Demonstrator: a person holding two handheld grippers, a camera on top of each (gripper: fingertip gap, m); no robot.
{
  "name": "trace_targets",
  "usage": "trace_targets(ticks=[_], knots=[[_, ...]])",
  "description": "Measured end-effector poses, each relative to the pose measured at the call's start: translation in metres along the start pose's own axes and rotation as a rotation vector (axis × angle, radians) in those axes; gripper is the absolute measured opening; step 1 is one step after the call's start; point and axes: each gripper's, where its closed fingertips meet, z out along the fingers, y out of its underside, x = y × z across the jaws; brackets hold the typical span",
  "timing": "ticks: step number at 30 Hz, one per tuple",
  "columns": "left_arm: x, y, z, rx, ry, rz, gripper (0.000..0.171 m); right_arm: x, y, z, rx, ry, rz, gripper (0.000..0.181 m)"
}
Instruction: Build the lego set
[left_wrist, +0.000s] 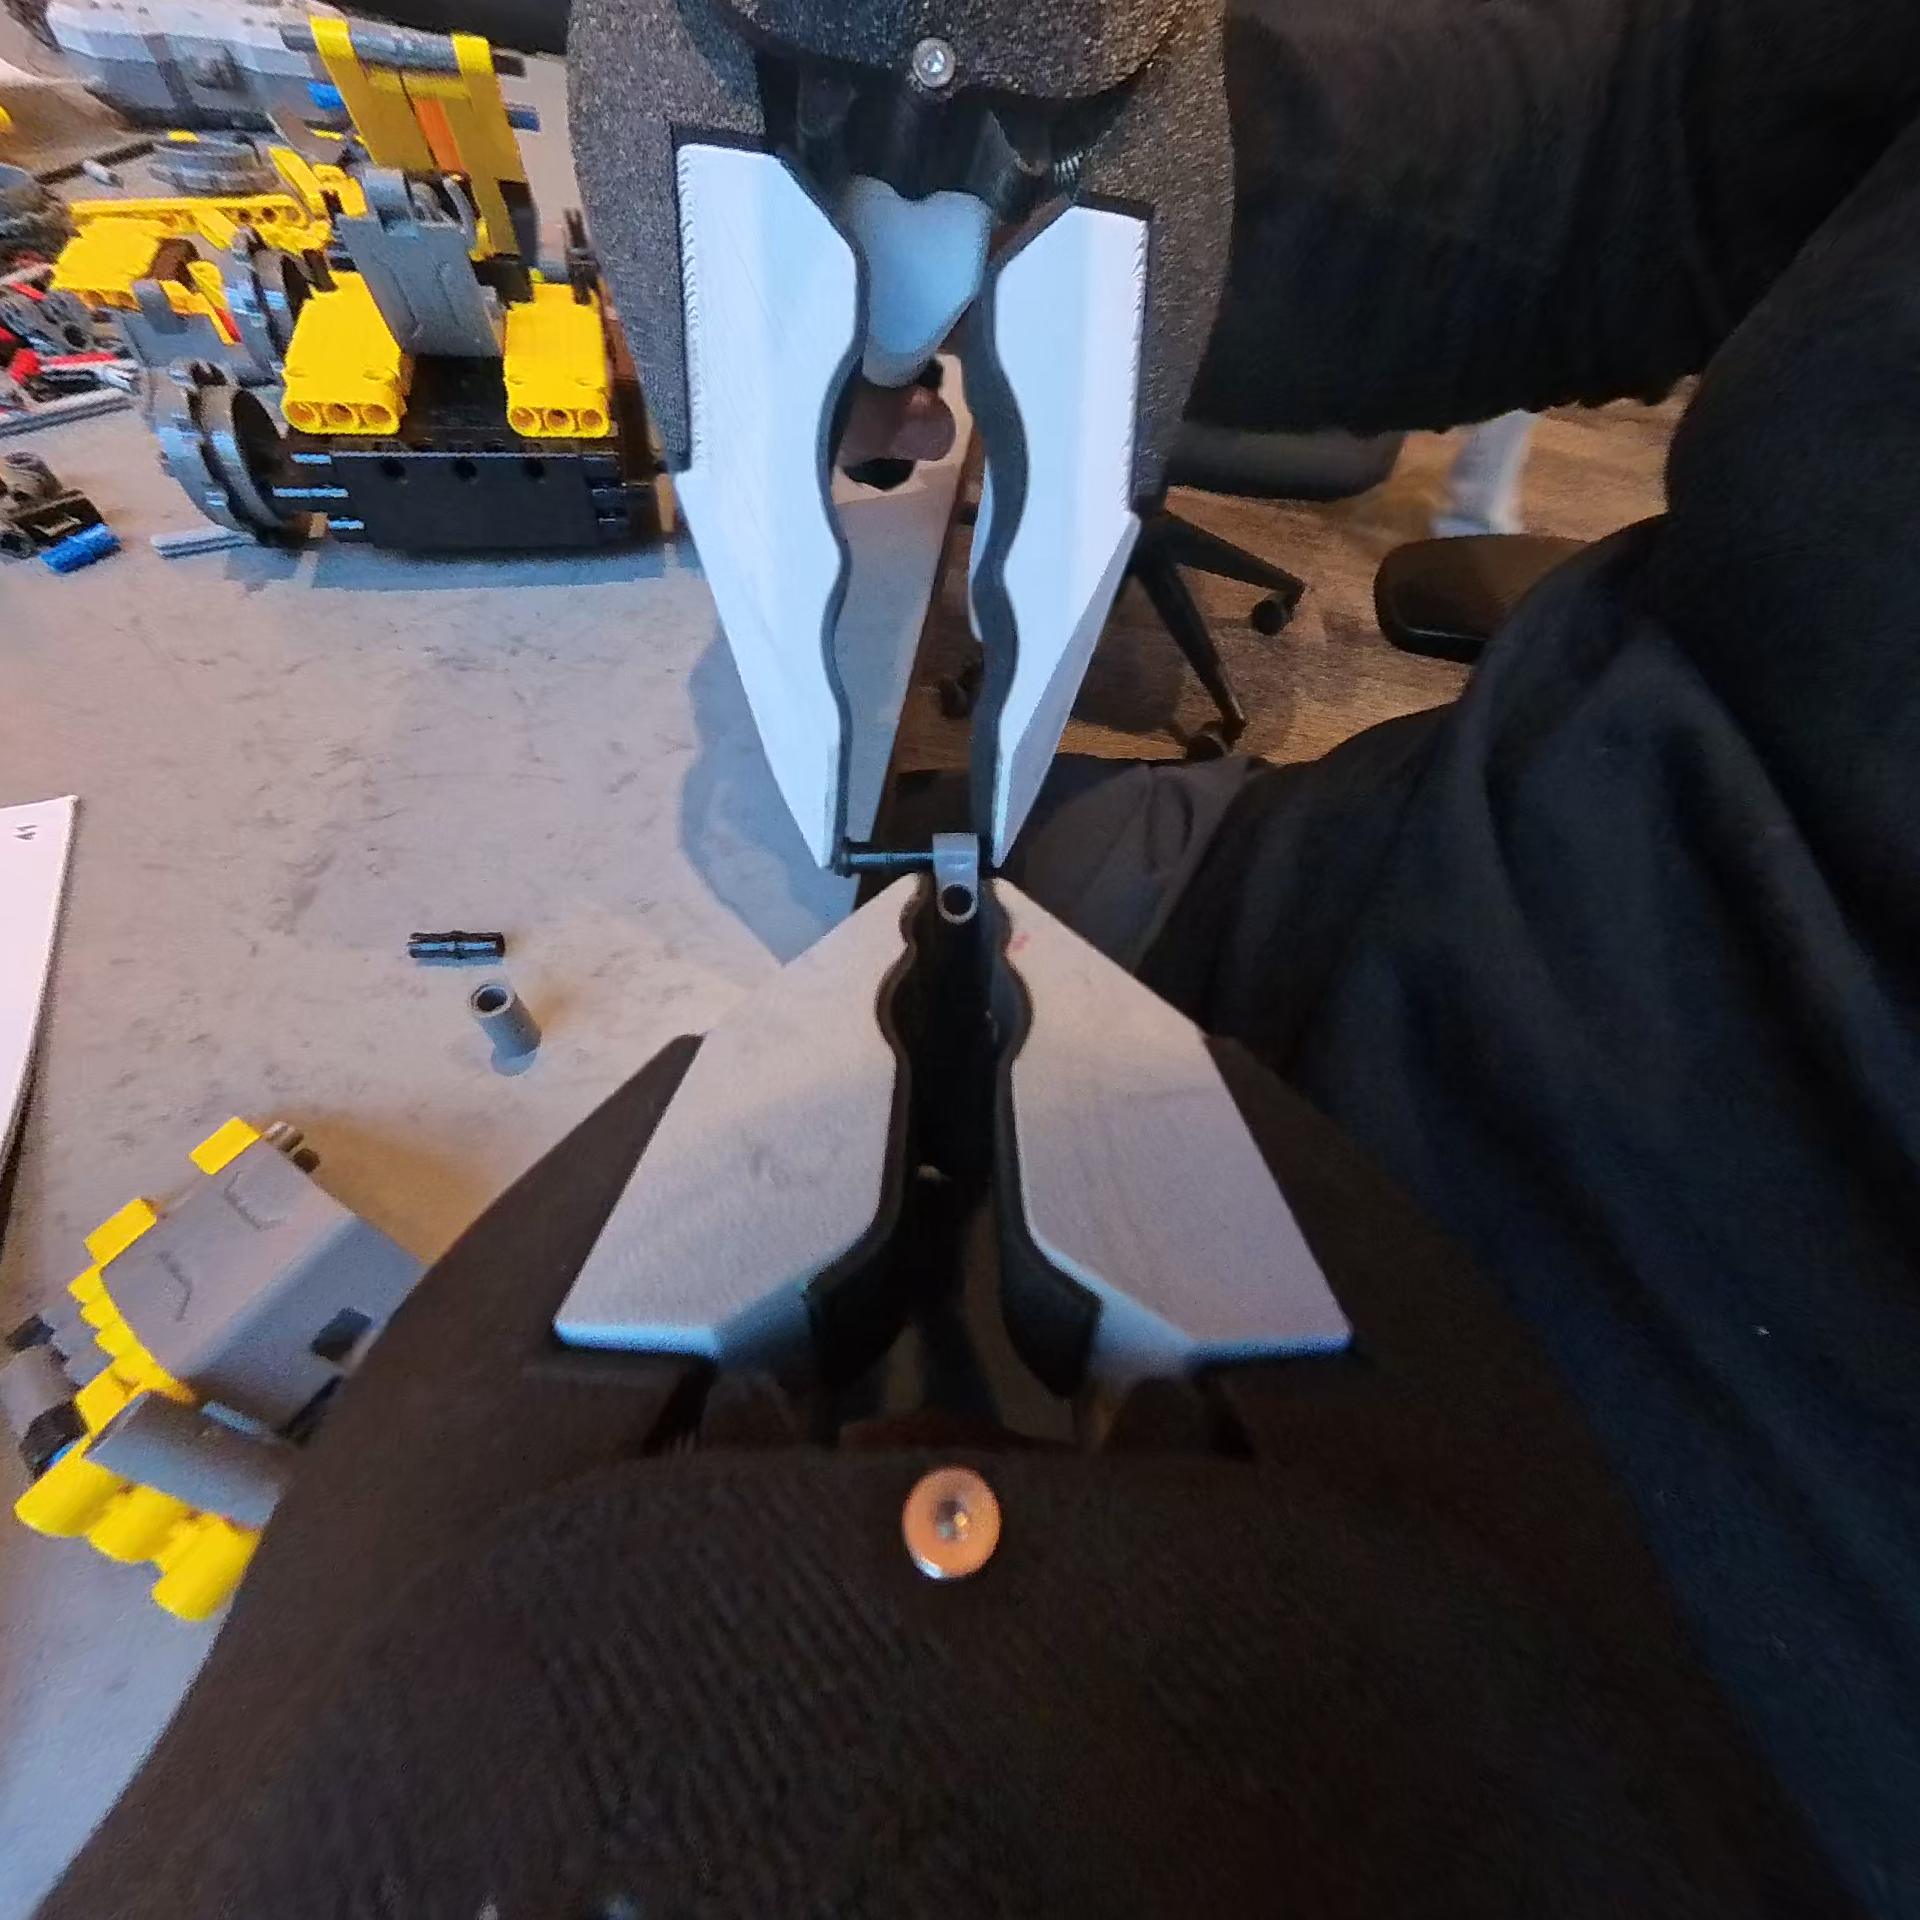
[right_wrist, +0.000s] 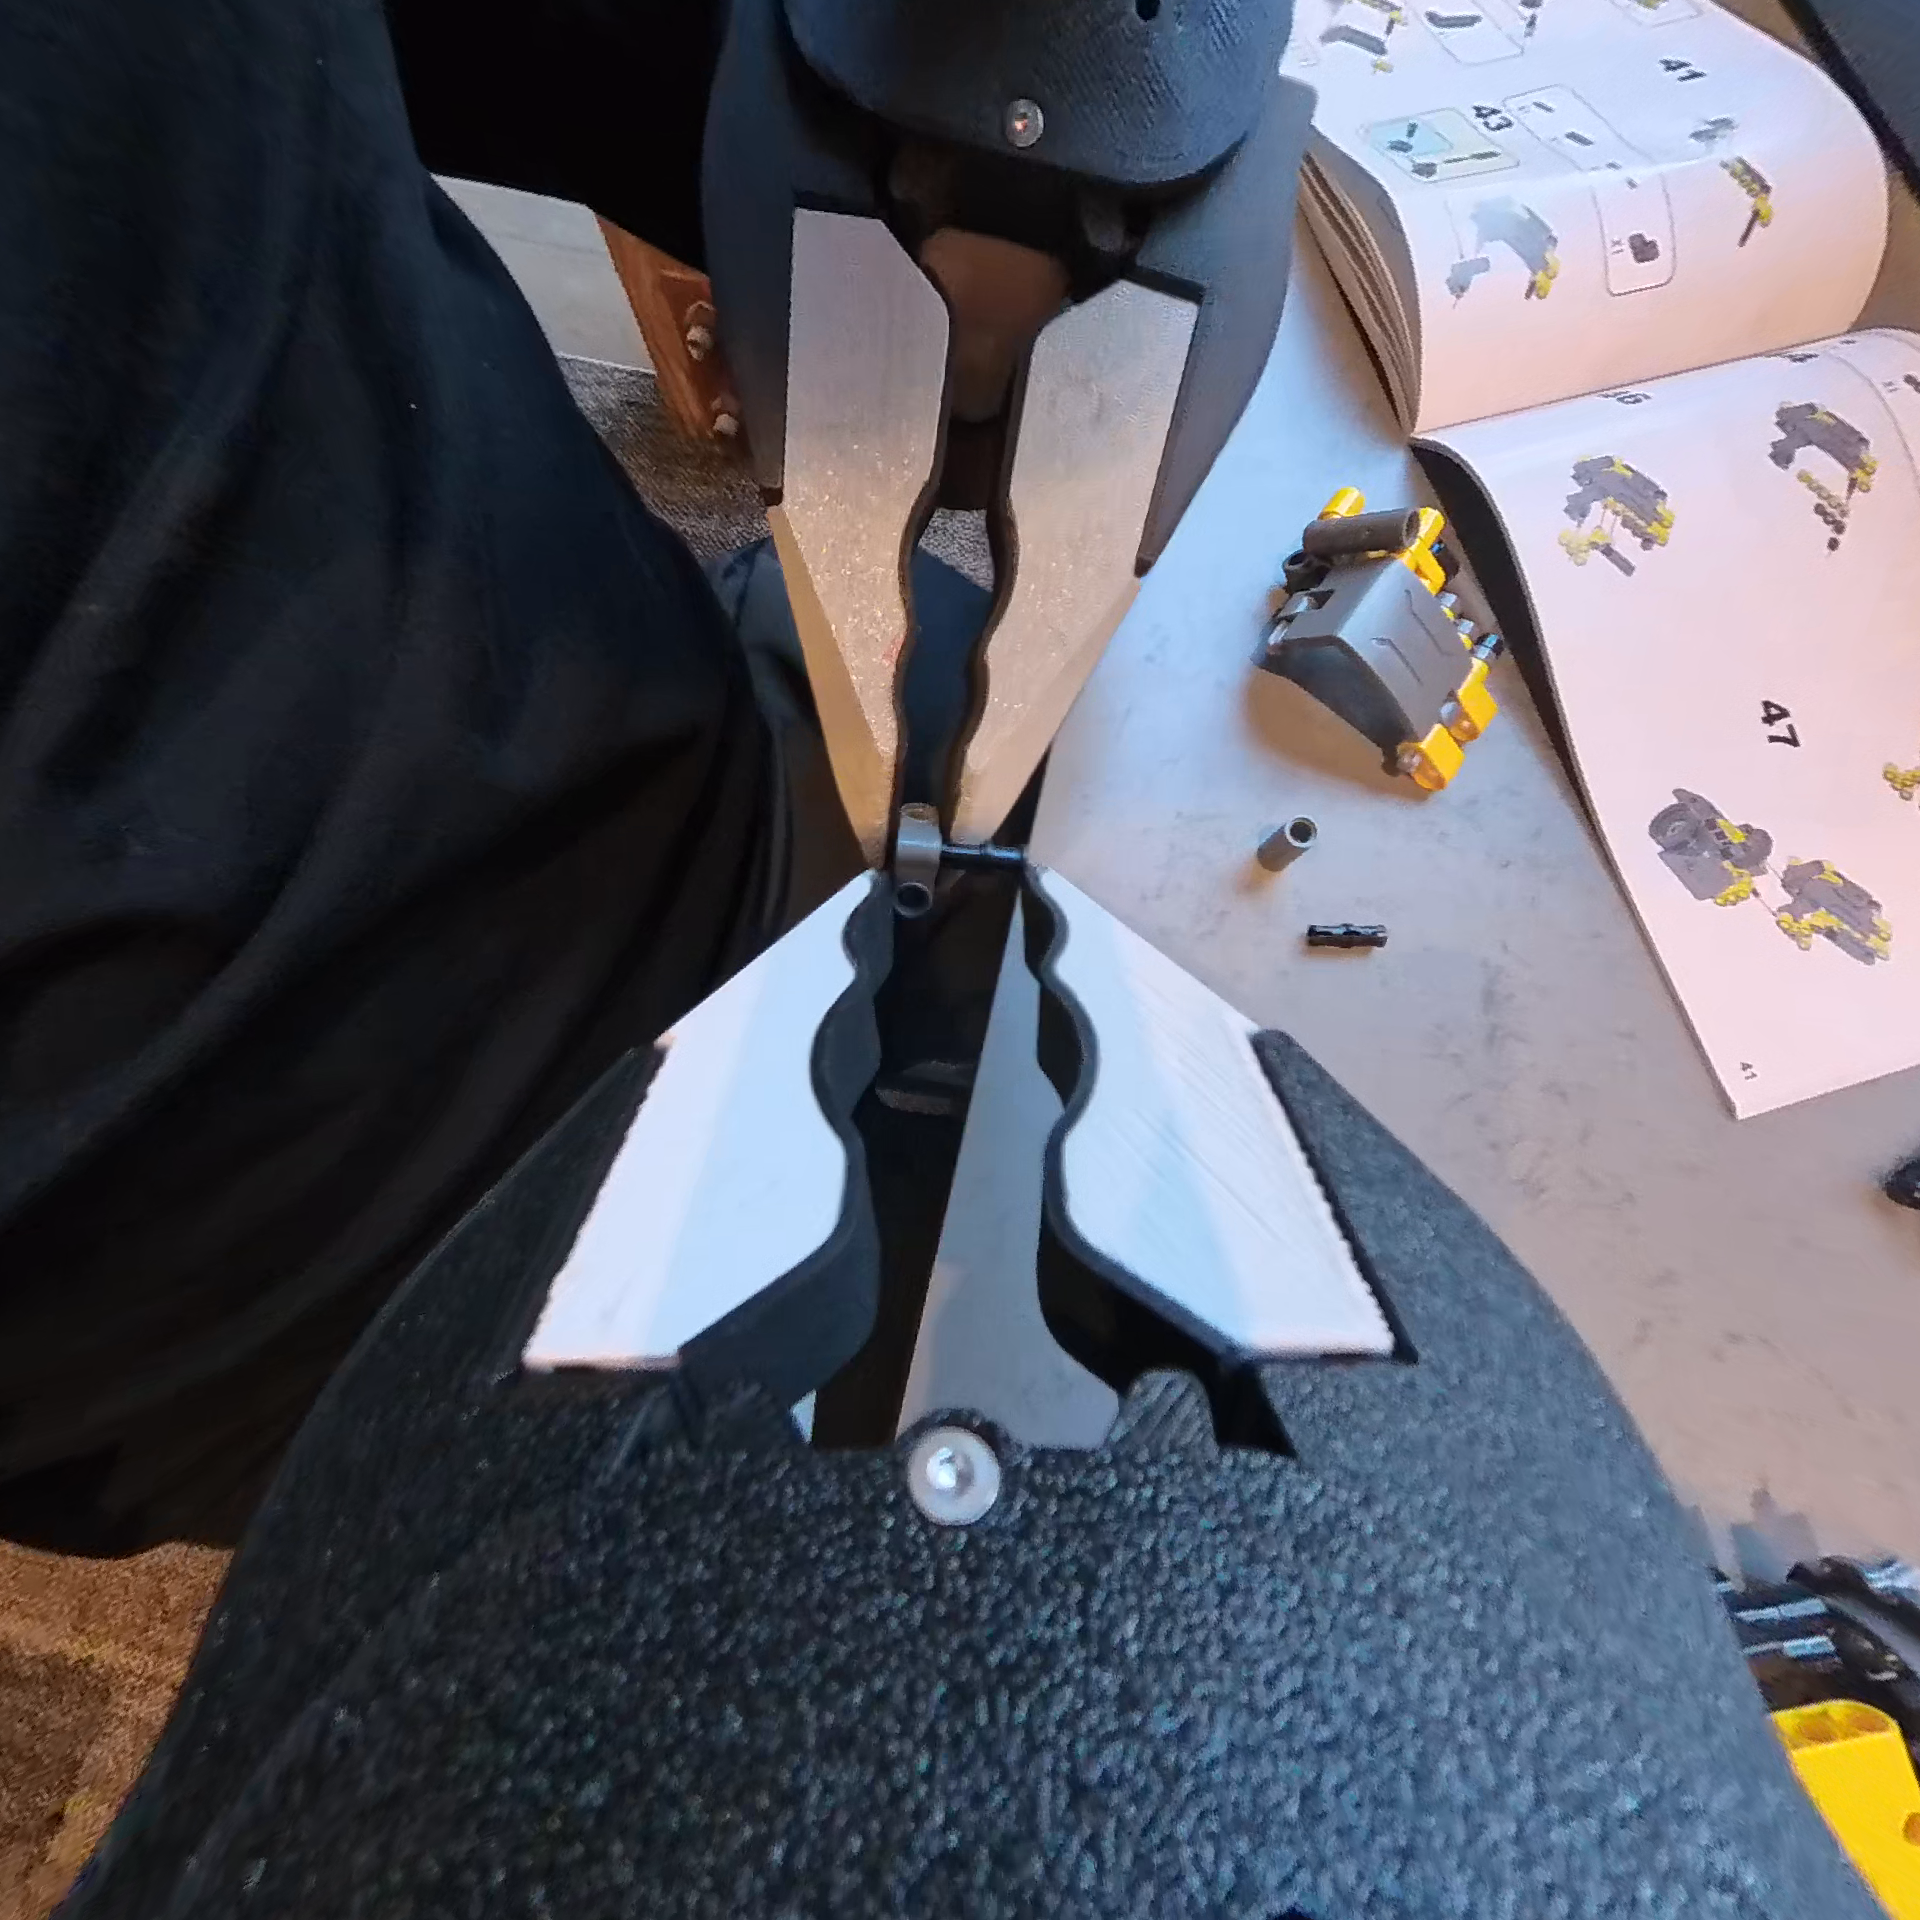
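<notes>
Both tongs meet tip to tip at frame centre, off the edge of the pale grey surface (left_wrist: 312, 727): the left tongs (left_wrist: 954, 902) are clamped on a small grey plastic connector with a round hole (left_wrist: 955, 883), steadying it, while the right tongs (right_wrist: 961, 868), jaws slightly apart, pinch the thin black pin (right_wrist: 982, 854) lengthwise, its other end seated in the connector. Loose at centre left of the left view lie one short black peg (left_wrist: 457, 945) and one grey tube sleeve (left_wrist: 506, 1013). One grey-and-yellow brick sub-assembly (left_wrist: 187, 1340) sits lower left, one larger yellow-and-black brick model (left_wrist: 436, 395) upper left, and one open instruction booklet (right_wrist: 1714, 675) fills the right view's upper right.
</notes>
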Motion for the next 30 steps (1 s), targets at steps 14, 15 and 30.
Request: trace_targets(ticks=[14, 15, 30], knots=[[0.007, 0.009, 0.002, -0.060, 0.058, -0.009, 0.007, -0.007, 0.002, 0.005, 0.012, 0.032, -0.042, 0.022], [0.007, 0.009, 0.003, -0.064, 0.054, -0.003, 0.007, -0.007, 0.003, 0.005, 0.017, 0.029, -0.032, 0.022], [0.005, 0.017, 0.004, -0.119, 0.044, 0.027, 0.006, -0.010, 0.006, 0.011, 0.036, -0.036, 0.043, 0.016]])
